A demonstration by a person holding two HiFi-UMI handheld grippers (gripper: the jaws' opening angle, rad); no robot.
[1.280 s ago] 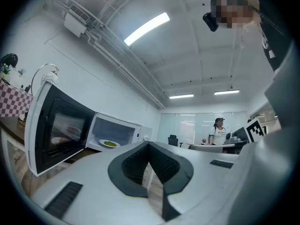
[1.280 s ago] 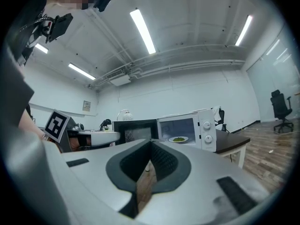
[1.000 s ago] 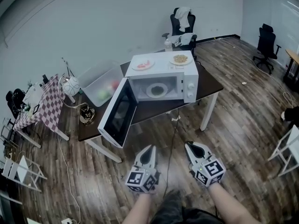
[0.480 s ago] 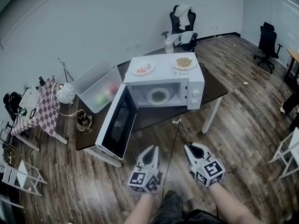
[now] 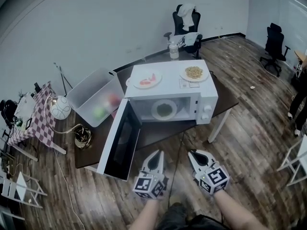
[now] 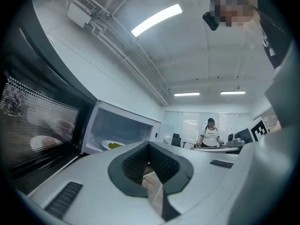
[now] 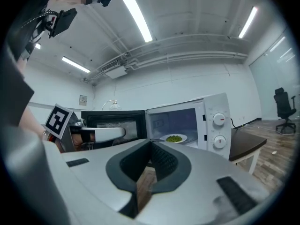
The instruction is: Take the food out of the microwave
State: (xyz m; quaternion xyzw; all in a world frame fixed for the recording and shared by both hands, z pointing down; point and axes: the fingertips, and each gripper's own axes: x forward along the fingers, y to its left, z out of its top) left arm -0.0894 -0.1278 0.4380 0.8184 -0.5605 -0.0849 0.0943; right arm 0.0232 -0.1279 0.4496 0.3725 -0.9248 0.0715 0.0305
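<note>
Writing is scarce. The left hand-held gripper and the right hand-held gripper each carry a cube of black-and-white square markers. A small label on the roof of the microwave is too small to read. No brand name can be made out beside the two dials.

Both forearms come up from the lower edge of the head view, and the two hand-held grippers are held side by side, a little apart. Their tips point forward at the microwave and lean slightly toward each other. In each gripper view the jaws are pressed together at the tips, with nothing between them and only wood floor showing through the hollow behind the pads.

Straight ahead of both hand-held grippers, well beyond their tips, the plate of green food sits inside the open microwave on the tabletop. The door hangs wide open ahead and to the left of the left hand-held gripper. Farther ahead, on the microwave's roof, a plate with pink food and a plate with brown food rest apart from each other.
</note>
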